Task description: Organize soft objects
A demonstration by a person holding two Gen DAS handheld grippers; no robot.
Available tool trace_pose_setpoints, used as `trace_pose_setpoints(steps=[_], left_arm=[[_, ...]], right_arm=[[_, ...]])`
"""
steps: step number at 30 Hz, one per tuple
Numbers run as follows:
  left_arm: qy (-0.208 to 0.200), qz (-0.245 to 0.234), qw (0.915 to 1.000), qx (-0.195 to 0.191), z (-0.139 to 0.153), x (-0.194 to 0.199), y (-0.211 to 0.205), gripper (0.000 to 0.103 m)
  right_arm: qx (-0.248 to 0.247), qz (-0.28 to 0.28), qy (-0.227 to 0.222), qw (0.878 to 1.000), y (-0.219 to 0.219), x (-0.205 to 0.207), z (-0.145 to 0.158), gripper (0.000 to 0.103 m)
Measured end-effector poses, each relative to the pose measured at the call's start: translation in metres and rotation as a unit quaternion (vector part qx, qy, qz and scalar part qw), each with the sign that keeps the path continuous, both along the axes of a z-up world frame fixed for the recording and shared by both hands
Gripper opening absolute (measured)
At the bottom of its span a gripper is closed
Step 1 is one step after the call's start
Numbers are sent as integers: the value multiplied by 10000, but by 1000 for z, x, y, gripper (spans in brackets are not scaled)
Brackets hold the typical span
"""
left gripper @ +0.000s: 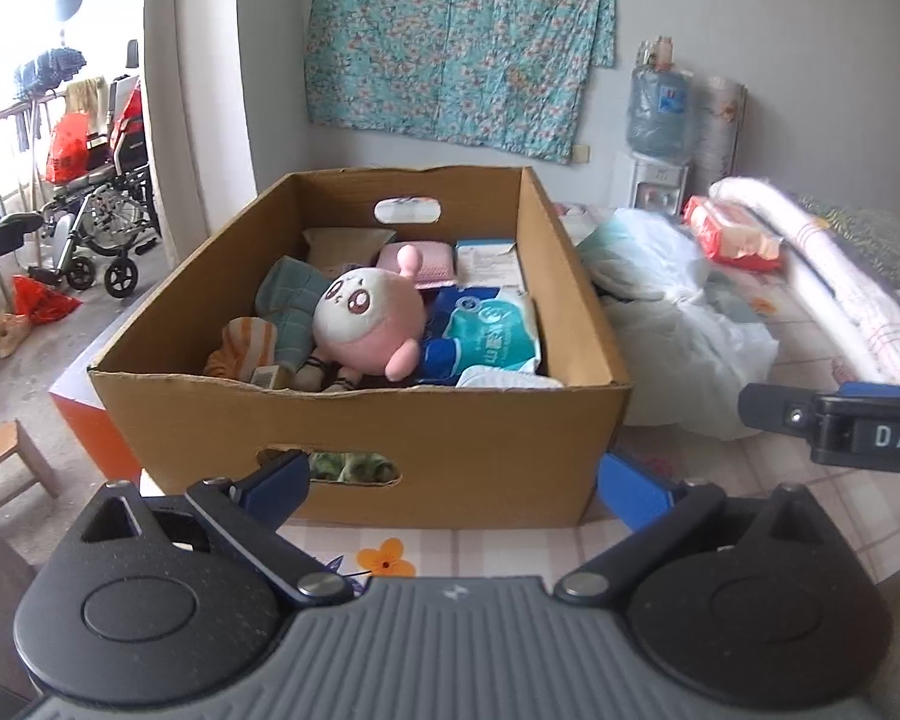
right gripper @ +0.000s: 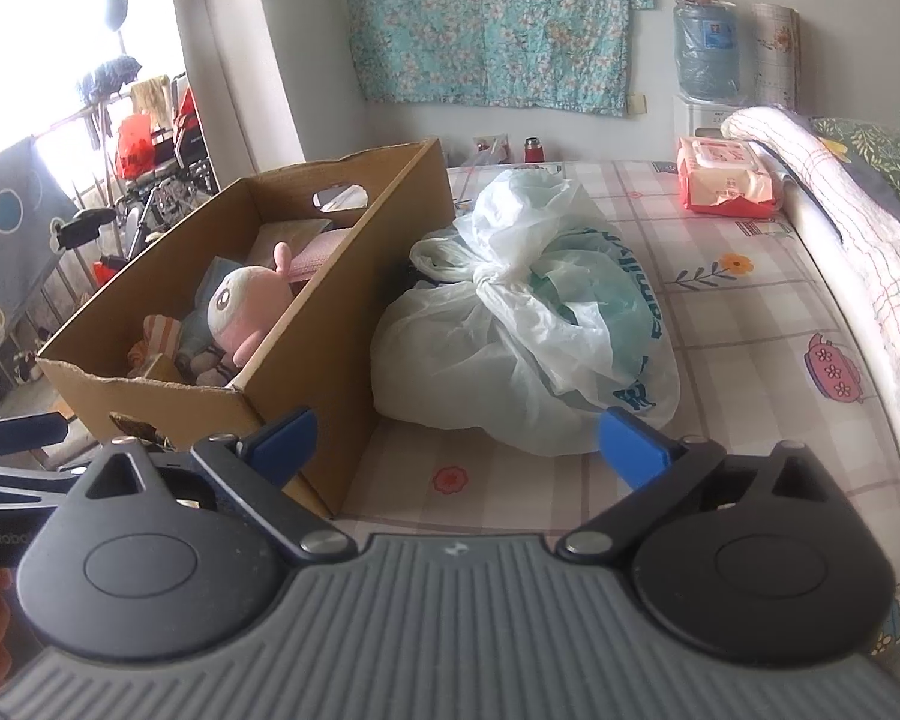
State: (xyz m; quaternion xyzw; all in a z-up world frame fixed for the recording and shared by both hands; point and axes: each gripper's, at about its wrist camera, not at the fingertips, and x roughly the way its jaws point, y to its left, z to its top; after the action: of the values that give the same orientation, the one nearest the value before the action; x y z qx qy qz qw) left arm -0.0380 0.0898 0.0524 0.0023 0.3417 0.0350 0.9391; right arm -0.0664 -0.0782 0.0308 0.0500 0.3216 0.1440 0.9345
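A cardboard box (left gripper: 360, 444) stands on the bed, and in it lie a pink and white plush toy (left gripper: 369, 315), folded cloths, a striped sock and blue-green tissue packs (left gripper: 492, 333). My left gripper (left gripper: 456, 489) is open in front of the box's near wall, its blue pads apart with nothing between them. Seen from the right wrist, the box (right gripper: 342, 324) is at the left and a knotted white plastic bag (right gripper: 528, 330) lies beside it. My right gripper (right gripper: 459, 447) is open just short of the bag, holding nothing. Its finger (left gripper: 834, 420) shows at the right edge of the left wrist view.
A red pack of wipes (right gripper: 729, 183) and a rolled white blanket (right gripper: 840, 210) lie further back on the floral sheet (right gripper: 738, 312). A water dispenser (right gripper: 705, 66) stands by the wall. A wheelchair (left gripper: 99, 198) and a small wooden stool (left gripper: 12, 462) are on the floor to the left.
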Motion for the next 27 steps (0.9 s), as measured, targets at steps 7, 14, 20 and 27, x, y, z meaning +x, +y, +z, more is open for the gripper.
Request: trace_pose_setpoints(steps=[7,14,20,27], left_arm=[[403,281,9988,-29,-10,9,8,103],[454,559,9972,-194,-10,9,15,103],[540,660,9961,-222,-9,9,18,103],[625,754,9949,-225,-7,10,20,103]], right_arm=[[-167,130,68,9998,6,-1,2,102],[-276,187,207,9992,9,3,1,102],[-395,284,265,9985,15,4,3,102],[-412,364,304,9980,20,3,7,102]])
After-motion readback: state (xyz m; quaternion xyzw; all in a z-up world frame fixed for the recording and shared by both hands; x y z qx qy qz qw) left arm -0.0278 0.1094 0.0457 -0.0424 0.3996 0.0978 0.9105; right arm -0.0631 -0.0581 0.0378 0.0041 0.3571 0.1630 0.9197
